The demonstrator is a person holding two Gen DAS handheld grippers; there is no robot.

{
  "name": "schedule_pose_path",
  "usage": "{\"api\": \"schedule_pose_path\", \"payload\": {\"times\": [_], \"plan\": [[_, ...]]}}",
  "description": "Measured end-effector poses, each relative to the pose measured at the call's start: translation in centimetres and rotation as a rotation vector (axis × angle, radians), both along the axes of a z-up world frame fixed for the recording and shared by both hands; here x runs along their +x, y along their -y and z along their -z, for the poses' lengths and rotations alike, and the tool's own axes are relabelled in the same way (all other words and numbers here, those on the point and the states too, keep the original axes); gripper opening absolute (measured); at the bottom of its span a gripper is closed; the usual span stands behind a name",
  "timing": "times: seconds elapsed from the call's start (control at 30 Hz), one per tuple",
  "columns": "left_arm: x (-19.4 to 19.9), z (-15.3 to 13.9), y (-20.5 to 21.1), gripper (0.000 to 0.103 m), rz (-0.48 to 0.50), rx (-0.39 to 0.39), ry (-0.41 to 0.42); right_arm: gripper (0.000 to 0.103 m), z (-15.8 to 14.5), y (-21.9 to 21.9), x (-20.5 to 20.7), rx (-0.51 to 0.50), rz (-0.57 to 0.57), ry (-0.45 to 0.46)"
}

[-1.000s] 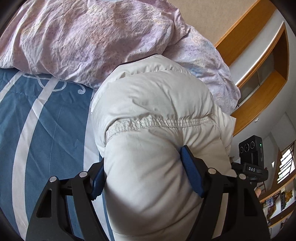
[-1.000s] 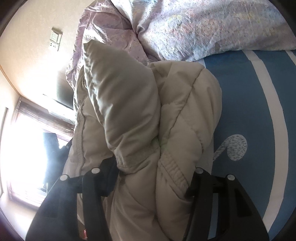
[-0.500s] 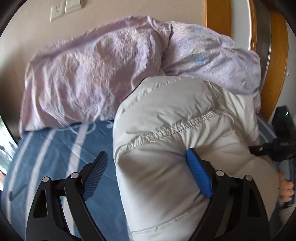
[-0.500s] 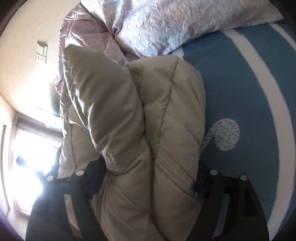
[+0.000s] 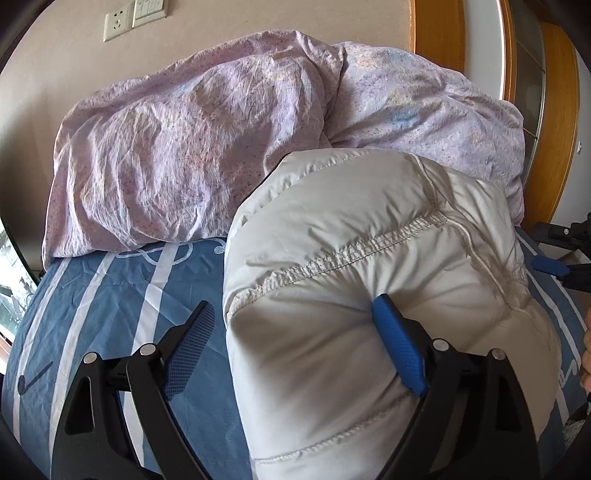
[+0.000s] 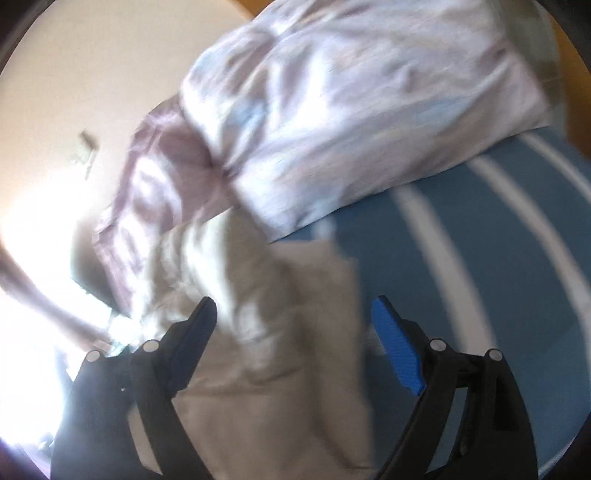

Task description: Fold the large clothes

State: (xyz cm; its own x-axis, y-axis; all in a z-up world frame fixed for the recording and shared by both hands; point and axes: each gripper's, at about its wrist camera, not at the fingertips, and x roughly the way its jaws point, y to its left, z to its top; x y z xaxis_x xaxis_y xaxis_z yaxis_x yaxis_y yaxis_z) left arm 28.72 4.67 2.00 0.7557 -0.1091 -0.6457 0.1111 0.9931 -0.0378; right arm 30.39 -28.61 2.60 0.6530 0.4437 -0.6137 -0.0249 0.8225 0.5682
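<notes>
Left tongs (image 5: 295, 343) spread; one pad dents puffy jacket (image 5: 369, 258) at 3 o'clock, could snag. Right tongs (image 6: 295, 332) opening, apparently clear despite blur; fold may spring open.

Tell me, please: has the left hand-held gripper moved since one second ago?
Yes. The left hand-held gripper has turned upward against the purple duvet: the wall socket now shows, and its left finger has left the white jacket.
</notes>
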Motion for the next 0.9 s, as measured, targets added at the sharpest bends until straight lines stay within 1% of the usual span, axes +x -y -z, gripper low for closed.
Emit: {"api": "schedule_pose_path", "payload": {"times": [0.07, 0.1, 0.13, 0.17, 0.2, 0.23, 0.27, 0.33, 0.4, 0.43, 0.5, 0.57, 0.63, 0.67, 0.8, 0.87, 0.9], "plan": [[-0.1, 0.1, 0.1, 0.089, 0.000, -0.007, -0.001, 0.085, 0.2, -1.3, 0.6, 0.011, -0.043, -0.013], [-0.2, 0.1, 0.2, 0.089, 0.000, -0.008, 0.000, 0.080, 0.3, -2.0, 0.8, 0.015, -0.056, -0.017], [-0.2, 0.1, 0.3, 0.089, 0.001, -0.008, 0.001, 0.073, 0.5, -2.7, 1.2, 0.015, -0.069, -0.022], [-0.3, 0.1, 0.4, 0.089, 0.003, -0.005, 0.003, 0.052, 0.7, -3.4, 1.7, 0.011, -0.076, -0.029], [-0.4, 0.1, 0.4, 0.089, 0.001, 0.002, 0.007, 0.039, 1.3, -4.1, 2.2, -0.028, -0.079, -0.063], [-0.5, -0.1, 0.5, 0.088, 0.002, 0.010, 0.015, 0.035, 1.7, -4.5, 2.5, -0.050, -0.075, -0.073], [-0.7, -0.4, 0.4, 0.088, 0.006, 0.007, 0.018, 0.030, 2.1, -4.7, 2.9, -0.049, -0.074, -0.073], [-1.4, -1.2, 0.2, 0.088, 0.019, -0.023, 0.028, 0.026, 2.6, -4.5, 3.0, -0.060, -0.054, -0.090], [-2.4, -2.2, 0.3, 0.089, 0.036, -0.025, 0.053, 0.024, 3.0, -4.2, 3.2, -0.070, -0.035, -0.112], [-2.9, -2.5, 0.5, 0.092, 0.045, -0.014, 0.068, 0.024, 3.3, -4.1, 3.6, -0.076, -0.028, -0.122], [-4.2, -3.1, 1.4, 0.095, 0.073, 0.043, 0.105, 0.024, 3.7, -4.1, 3.7, -0.111, -0.014, -0.133], [-4.8, -3.2, 2.1, 0.095, 0.079, 0.102, 0.124, 0.024, 4.0, -4.2, 3.7, -0.135, -0.013, -0.133], [-4.8, -2.9, 2.5, 0.095, 0.087, 0.138, 0.125, 0.025, 4.5, -4.2, 3.9, -0.136, -0.015, -0.139], [-4.6, -2.6, 2.5, 0.095, 0.091, 0.132, 0.110, 0.026, 4.6, -4.2, 4.0, -0.137, -0.016, -0.139], [-3.1, -0.8, 1.9, 0.097, 0.099, 0.045, 0.014, 0.031, 5.6, -4.0, 4.1, -0.142, -0.014, -0.131], [-2.9, 0.4, 1.8, 0.099, 0.088, 0.028, -0.001, 0.038, 5.9, -3.9, 4.3, -0.143, -0.013, -0.129], [-2.9, 1.1, 1.9, 0.100, 0.073, 0.043, 0.002, 0.040, 5.9, -4.0, 4.4, -0.143, -0.013, -0.129]]}}
